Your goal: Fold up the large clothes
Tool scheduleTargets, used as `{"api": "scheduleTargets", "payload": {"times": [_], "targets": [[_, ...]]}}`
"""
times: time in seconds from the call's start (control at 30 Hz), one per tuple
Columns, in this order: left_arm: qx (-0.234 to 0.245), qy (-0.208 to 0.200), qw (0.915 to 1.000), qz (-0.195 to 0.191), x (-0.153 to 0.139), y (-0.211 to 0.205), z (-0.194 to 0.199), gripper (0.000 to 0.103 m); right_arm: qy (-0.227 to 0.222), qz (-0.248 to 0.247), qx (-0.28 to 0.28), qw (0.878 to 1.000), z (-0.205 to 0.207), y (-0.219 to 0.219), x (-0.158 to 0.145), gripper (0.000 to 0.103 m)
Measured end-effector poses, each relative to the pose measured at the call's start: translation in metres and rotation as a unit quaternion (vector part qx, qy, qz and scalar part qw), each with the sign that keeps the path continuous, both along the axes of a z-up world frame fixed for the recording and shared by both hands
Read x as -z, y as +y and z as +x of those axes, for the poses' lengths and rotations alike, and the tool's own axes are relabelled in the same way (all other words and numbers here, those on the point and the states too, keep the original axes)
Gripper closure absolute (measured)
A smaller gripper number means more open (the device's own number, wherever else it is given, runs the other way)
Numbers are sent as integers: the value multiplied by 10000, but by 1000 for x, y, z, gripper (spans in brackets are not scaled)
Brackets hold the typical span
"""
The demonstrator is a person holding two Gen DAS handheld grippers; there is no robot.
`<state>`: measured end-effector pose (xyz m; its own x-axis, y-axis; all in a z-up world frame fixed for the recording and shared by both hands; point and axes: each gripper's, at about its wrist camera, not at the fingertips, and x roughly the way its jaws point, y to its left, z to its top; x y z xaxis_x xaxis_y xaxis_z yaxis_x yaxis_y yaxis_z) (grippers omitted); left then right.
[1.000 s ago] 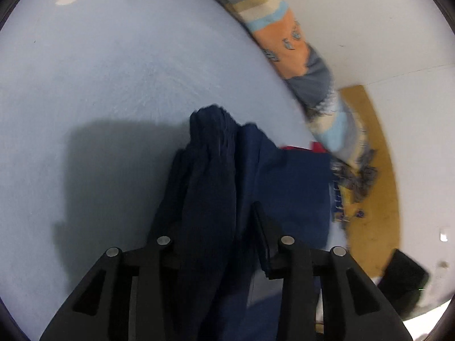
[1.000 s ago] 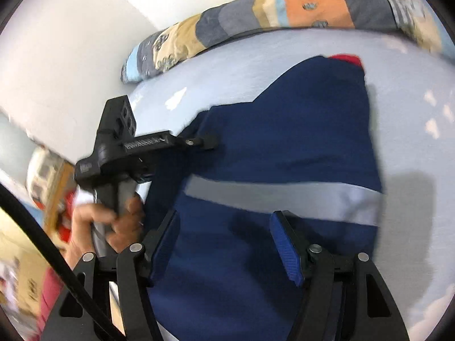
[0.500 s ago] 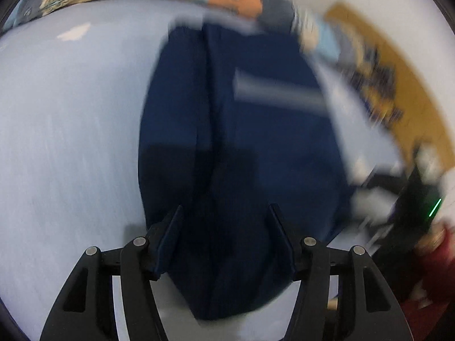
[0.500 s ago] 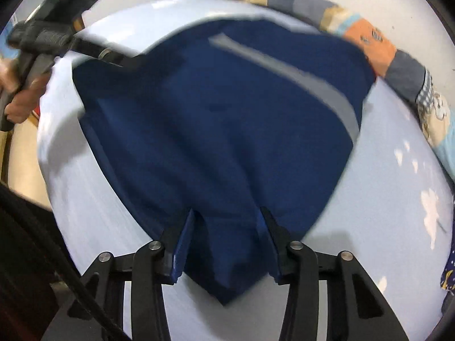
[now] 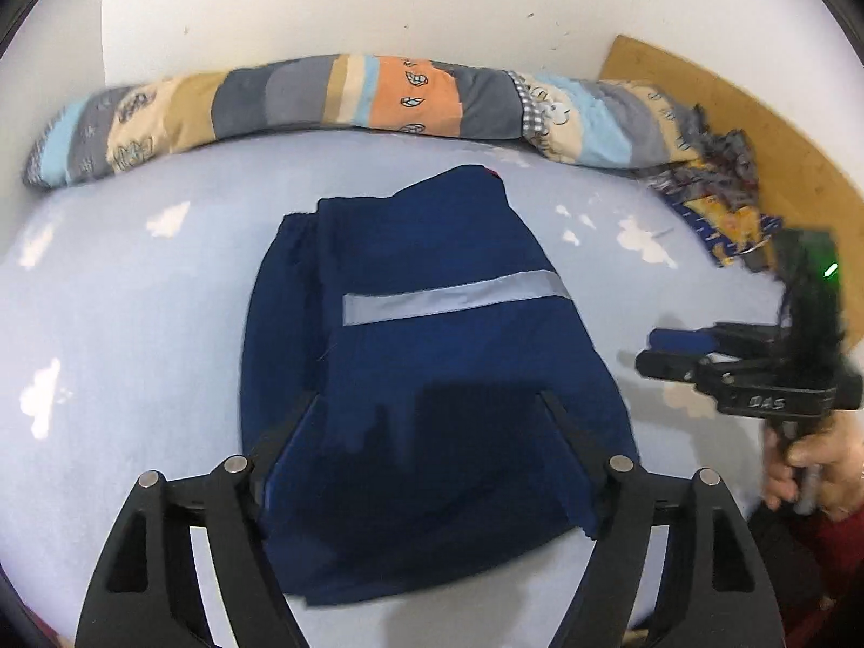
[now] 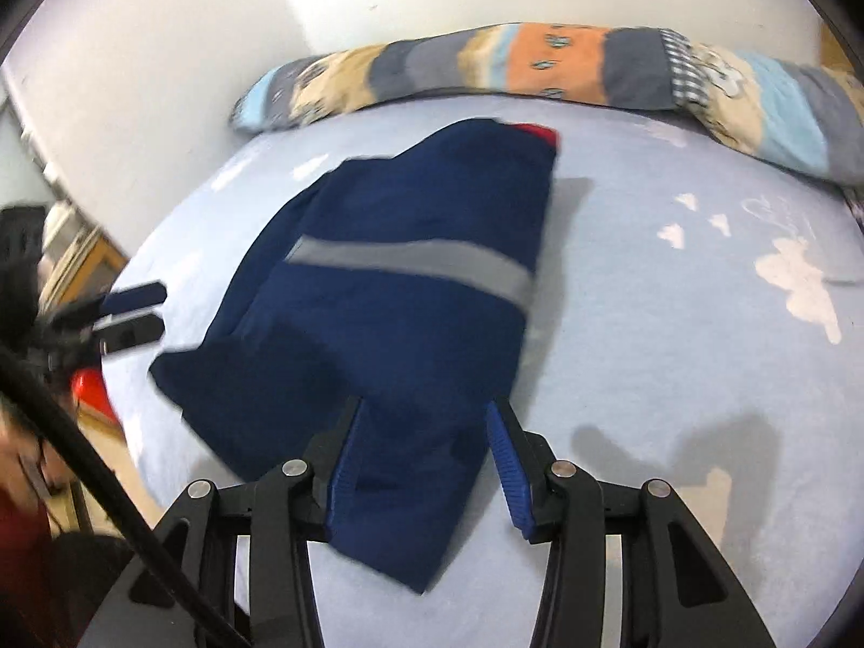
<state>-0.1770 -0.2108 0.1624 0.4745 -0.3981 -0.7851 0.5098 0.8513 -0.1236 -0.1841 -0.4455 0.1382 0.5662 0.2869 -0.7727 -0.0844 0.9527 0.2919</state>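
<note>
Two grippers released | left gripper wide, right gripper wide, both empty | navy jacket now lies folded mid-frame on blue bedsheet | fold looks finished.

A bed covered in a pale blue sheet with white cloud prints is seen. A folded navy garment with a grey reflective stripe is laid flat mid-bed. A long patchwork bolster in grey, orange and light blue is laid along the far edge; crumpled patterned cloth at the far right corner.
</note>
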Motion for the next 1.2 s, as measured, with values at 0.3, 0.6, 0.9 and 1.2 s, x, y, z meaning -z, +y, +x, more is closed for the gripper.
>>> {"api": "scheduleTargets", "payload": {"times": [0.3, 0.6, 0.9, 1.2], "targets": [[-648, 352, 9967, 328, 52, -54, 14, 26, -205, 155, 389, 9989, 41, 4, -12, 50], [-532, 525, 9924, 981, 81, -51, 11, 26, 25, 121, 530, 9985, 162, 24, -6, 50], [-1095, -132, 9937, 187, 27, -37, 67, 25, 792, -2, 626, 9949, 203, 21, 39, 39], [-1992, 899, 9742, 558, 103, -30, 142, 9, 564, -544, 396, 9961, 144, 31, 14, 69]]}}
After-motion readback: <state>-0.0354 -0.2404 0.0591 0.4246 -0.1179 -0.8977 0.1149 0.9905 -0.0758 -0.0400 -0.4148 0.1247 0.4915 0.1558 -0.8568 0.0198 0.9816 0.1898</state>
